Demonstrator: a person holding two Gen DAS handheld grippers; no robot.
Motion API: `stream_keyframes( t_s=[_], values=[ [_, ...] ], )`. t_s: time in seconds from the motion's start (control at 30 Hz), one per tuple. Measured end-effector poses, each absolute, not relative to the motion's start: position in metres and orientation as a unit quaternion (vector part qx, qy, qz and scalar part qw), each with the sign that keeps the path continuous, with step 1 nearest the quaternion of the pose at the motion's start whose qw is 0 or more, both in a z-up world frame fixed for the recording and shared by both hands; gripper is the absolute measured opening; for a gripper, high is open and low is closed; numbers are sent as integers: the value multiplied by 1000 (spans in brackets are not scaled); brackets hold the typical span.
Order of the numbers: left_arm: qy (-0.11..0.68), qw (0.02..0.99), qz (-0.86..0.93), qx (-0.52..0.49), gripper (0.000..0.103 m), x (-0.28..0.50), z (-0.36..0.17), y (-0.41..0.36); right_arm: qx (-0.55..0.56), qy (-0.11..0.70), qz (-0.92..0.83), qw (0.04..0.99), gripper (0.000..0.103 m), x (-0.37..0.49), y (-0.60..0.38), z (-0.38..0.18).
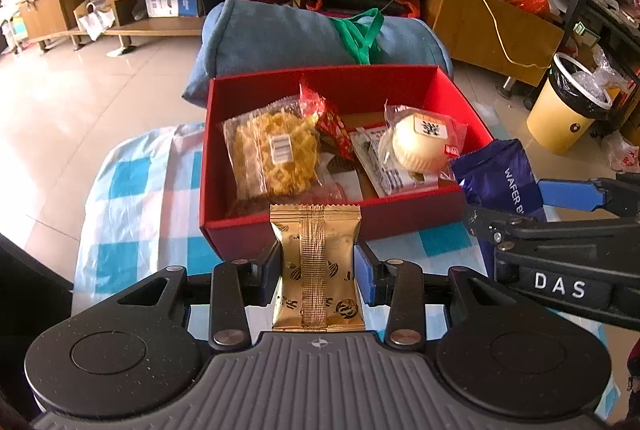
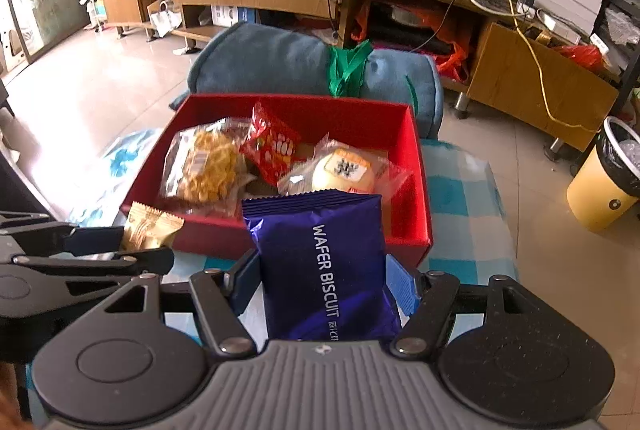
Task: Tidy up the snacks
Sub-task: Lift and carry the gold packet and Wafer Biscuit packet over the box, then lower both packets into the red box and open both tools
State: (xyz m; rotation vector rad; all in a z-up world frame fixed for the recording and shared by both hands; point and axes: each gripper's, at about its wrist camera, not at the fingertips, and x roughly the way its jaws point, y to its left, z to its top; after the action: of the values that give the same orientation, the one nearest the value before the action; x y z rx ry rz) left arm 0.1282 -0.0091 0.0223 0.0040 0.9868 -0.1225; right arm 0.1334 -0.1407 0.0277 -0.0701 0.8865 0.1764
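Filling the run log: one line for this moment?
left gripper: shut on gold snack packet | right gripper: shut on blue wafer biscuit pack | red box: holds snacks, both packs outside

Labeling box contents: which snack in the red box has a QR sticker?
The round pale bun, wrapped clear, at the red box's right end. The waffle carries a barcode label; the red packet shows neither.

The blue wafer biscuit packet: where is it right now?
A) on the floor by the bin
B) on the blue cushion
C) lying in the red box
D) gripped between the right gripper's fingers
D: the blue wafer biscuit packet stands clamped in the right gripper, in front of the red box.
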Motion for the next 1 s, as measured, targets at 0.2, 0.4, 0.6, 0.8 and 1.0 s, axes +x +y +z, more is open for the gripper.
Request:
stream_keyframes(
  t_s=[0.2,0.4,0.6,0.8,1.0],
  values=[
    [468,882,-54,6,47,142,25,-9,-29,416,81,905,64,149,-139,36],
    [460,887,-48,5,47,160,31,-8,-22,406,78,910,64,167,-138,40],
    [458,888,-44,7,47,177,31,-9,-17,404,69,912,64,185,-139,38],
    [459,888,-42,10,46,194,27,-12,-13,408,67,910,65,208,-138,31],
    [467,883,-36,13,46,207,17,-14,-7,416,64,907,65,229,-137,19]
  ],
)
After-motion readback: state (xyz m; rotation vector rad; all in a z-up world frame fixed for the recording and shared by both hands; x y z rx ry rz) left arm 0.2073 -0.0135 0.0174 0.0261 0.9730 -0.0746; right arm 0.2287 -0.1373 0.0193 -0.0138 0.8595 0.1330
